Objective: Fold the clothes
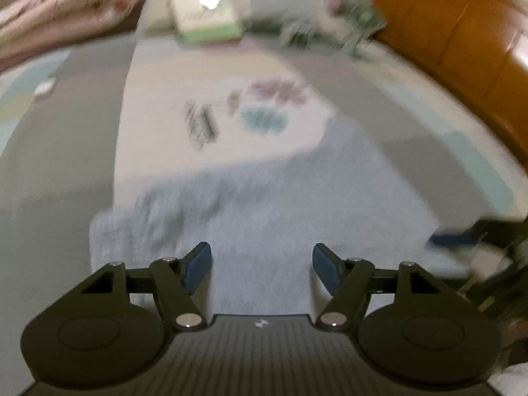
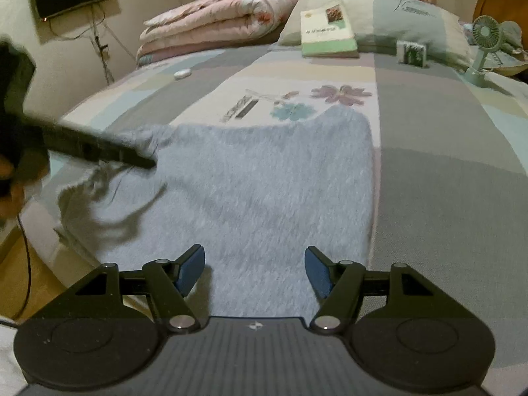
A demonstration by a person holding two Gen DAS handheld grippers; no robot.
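On the far left, by the wall, a folded pink quilt point(image 2: 211, 23) sits clear of the working area, and a small white object point(image 2: 182, 73) lies on the bed point(image 2: 445, 171) just in front of it.

The left gripper point(image 1: 262, 264) hovers over the near-left part of the grey-blue fluffy garment point(image 2: 250, 184). Its fingers point(image 1: 198, 265) stand well apart with nothing between them. In the right wrist view this tool reaches in from the left edge, its tip at the rumpled left corner of the cloth, apparently to take that edge for a fold.

The garment lies spread flat at the centre of the bed, its near hem at the bed's front edge, its left side bunched and its right side straight.

The right gripper point(image 2: 254, 270) is poised above the near hem, fingers point(image 2: 318, 272) likewise wide and empty; no contact with the cloth can be confirmed.

Beyond, a book point(image 2: 328, 29) rests against a pillow point(image 2: 409, 16). To the right stand a small box point(image 2: 412, 52) and a green desk fan point(image 2: 483, 41), well apart from the garment and no obstruction to folding.
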